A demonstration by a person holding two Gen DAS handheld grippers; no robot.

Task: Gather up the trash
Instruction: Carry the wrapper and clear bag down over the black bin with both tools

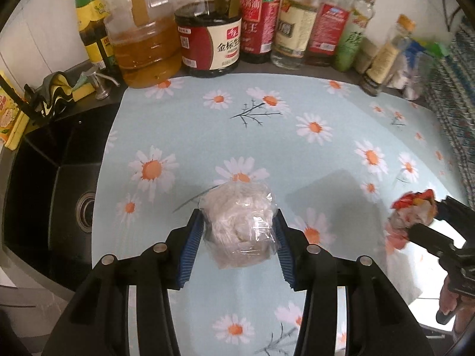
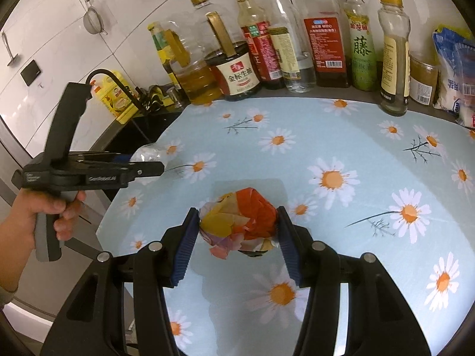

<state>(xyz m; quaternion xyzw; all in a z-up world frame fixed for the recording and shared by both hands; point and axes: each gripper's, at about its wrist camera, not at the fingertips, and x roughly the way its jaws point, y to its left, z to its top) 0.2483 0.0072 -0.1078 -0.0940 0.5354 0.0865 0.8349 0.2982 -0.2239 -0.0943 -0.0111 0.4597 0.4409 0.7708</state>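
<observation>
My left gripper [image 1: 239,228] is shut on a crumpled clear plastic wad [image 1: 239,222], held just above the daisy-print cloth [image 1: 326,154]; both blue pads press its sides. My right gripper [image 2: 237,222] is shut on a crumpled red, orange and yellow wrapper ball [image 2: 240,222], lifted over its shadow on the cloth [image 2: 371,148]. In the left wrist view the right gripper [image 1: 427,216] shows at the right edge with the colourful wrapper ball [image 1: 412,210]. The right wrist view shows the left gripper [image 2: 157,163] at the left with the clear plastic wad [image 2: 145,155] at its tips, a hand on its grip.
A row of oil, soy sauce and vinegar bottles [image 1: 207,38] lines the back wall behind the cloth. A black sink [image 1: 50,184] with drain lies to the left, with a soap pump [image 1: 99,83] and sponge at its rim. Bags [image 2: 454,74] stand at the back right.
</observation>
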